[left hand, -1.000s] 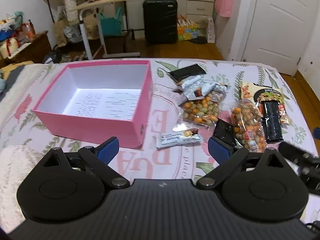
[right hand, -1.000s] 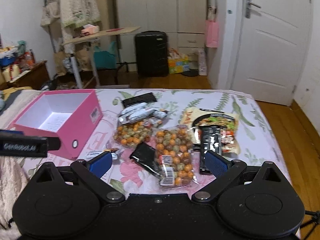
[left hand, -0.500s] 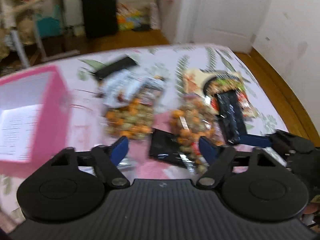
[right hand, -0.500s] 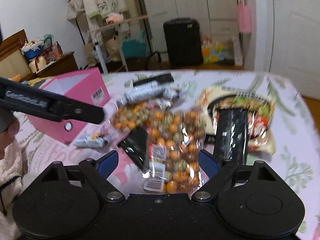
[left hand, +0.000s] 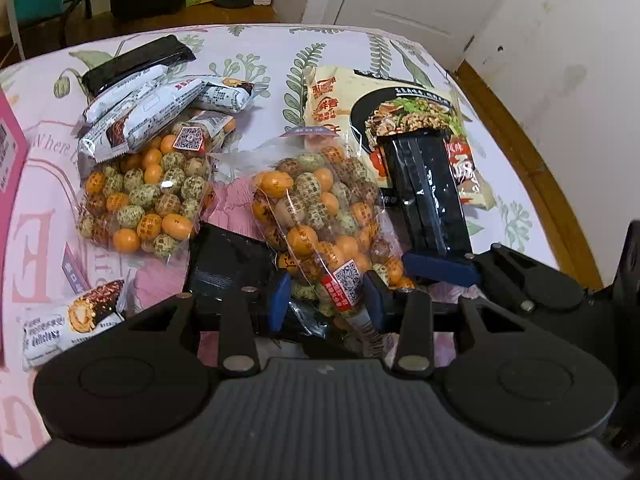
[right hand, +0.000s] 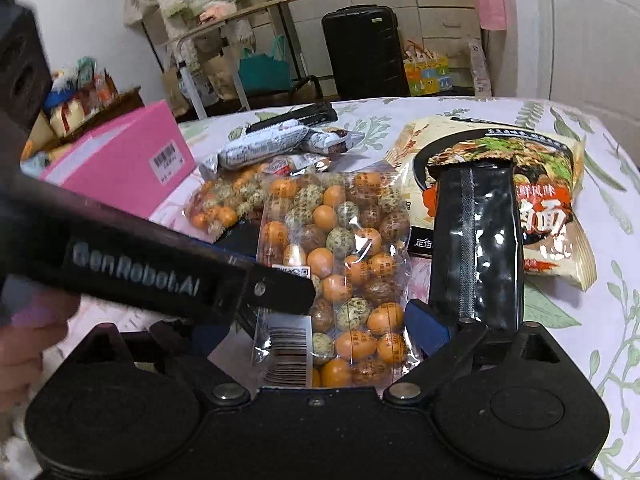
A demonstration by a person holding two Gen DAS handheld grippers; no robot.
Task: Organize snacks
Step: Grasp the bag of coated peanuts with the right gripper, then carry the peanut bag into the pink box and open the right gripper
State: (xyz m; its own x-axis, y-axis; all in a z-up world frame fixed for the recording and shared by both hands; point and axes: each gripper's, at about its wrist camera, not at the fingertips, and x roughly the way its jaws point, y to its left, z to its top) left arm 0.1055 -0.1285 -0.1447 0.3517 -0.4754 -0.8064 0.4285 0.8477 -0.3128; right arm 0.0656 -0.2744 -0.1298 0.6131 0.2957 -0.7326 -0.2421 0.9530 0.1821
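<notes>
A clear bag of orange and speckled candy balls (left hand: 320, 216) lies mid-pile on the floral cloth. My left gripper (left hand: 325, 300) has its blue pads either side of the bag's near sealed end, narrowed but still with a gap. My right gripper (right hand: 316, 332) is open around the same bag (right hand: 340, 264) from the other side. A second candy bag (left hand: 148, 192), white wrapped bars (left hand: 148, 108), black packets (left hand: 428, 196) and a noodle packet (left hand: 400, 120) lie around. The pink box (right hand: 124, 160) stands left.
A single wrapped bar (left hand: 68, 320) lies near left. The right gripper's finger (left hand: 440, 268) crosses the left wrist view, and the left gripper's body (right hand: 140, 264) crosses the right wrist view. The bed edge and wooden floor (left hand: 532, 160) lie to the right.
Both grippers moved forward and down onto the snack pile. My left gripper swung right from the pink box to the candy bag and its jaws narrowed around the bag's end.
</notes>
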